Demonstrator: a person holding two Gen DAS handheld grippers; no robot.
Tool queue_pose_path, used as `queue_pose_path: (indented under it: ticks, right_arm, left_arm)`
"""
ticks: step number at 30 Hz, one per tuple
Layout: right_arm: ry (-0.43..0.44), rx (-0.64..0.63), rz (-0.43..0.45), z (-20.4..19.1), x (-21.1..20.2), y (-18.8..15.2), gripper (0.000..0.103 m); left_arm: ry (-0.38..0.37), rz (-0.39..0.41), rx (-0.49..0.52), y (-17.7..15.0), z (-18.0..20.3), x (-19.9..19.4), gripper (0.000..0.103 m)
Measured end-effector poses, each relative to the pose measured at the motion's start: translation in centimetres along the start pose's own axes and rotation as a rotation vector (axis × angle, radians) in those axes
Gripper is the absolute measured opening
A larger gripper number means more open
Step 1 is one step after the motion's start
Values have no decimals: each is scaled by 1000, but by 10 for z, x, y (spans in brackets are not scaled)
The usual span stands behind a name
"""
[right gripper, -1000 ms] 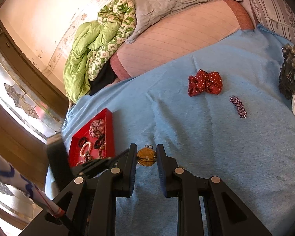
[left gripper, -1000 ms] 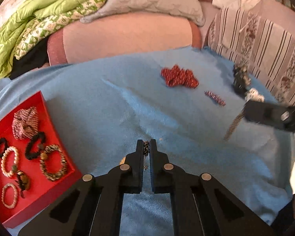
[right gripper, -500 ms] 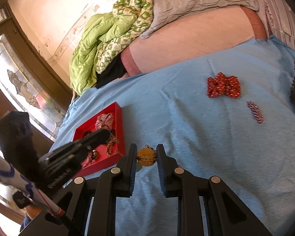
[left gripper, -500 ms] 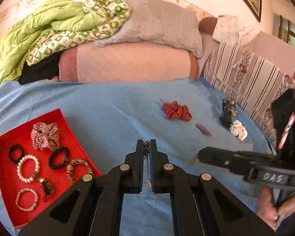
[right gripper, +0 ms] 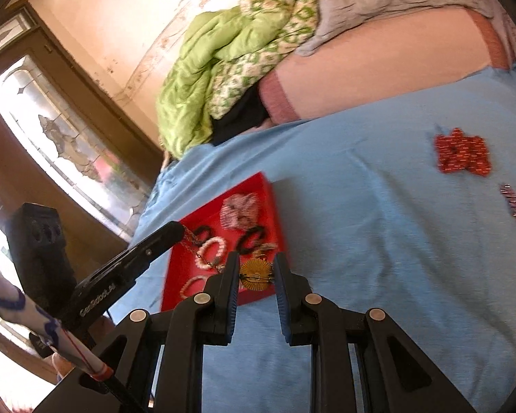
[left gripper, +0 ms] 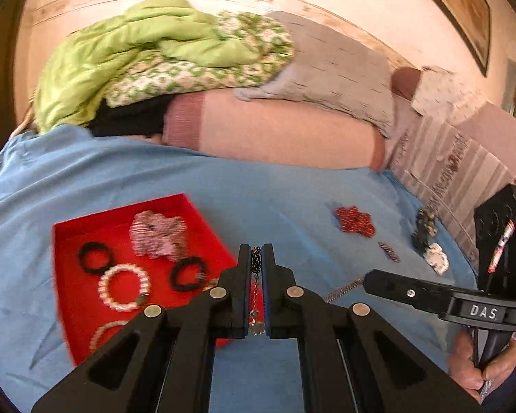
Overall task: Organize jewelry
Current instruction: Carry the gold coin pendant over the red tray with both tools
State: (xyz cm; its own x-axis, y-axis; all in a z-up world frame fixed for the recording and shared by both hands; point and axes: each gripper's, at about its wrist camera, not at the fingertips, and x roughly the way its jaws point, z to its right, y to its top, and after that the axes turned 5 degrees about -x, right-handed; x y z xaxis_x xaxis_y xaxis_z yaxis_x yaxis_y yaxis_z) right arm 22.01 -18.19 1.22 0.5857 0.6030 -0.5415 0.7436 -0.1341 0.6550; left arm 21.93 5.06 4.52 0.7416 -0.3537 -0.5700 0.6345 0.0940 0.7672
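My left gripper (left gripper: 256, 251) is shut on a dark chain (left gripper: 255, 265) that dangles down between its fingers. In the right wrist view my right gripper (right gripper: 257, 262) is shut on a round gold pendant (right gripper: 256, 274). Both hover over the near edge of the red tray (left gripper: 68, 241), which holds several bracelets and a patterned scrunchie (left gripper: 158, 234). The right gripper (left gripper: 369, 280) appears at the right of the left wrist view, a thin chain (left gripper: 344, 289) trailing from it. The left gripper (right gripper: 177, 230) shows at the left of the right wrist view, above the tray (right gripper: 270, 189).
On the blue bedsheet (left gripper: 275, 206) lie a red dotted bow (left gripper: 354, 220), a small pink clip (left gripper: 388, 251) and dark and white hair pieces (left gripper: 426, 234) at the right. Pillows and a green quilt (left gripper: 137, 51) lie behind; a glazed door (right gripper: 68, 130) stands at the left.
Both grippers have risen and swung left toward the red tray, still holding the chain and pendant. The tray now lies right in front of the fingertips.
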Motion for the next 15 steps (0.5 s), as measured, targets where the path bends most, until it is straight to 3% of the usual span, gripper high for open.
queue_pose_path:
  ticks: [15]
  right_arm:
    - [118, -78, -101, -76, 78, 9, 22]
  left_arm:
    - [108, -26, -128, -8, -91, -25, 5]
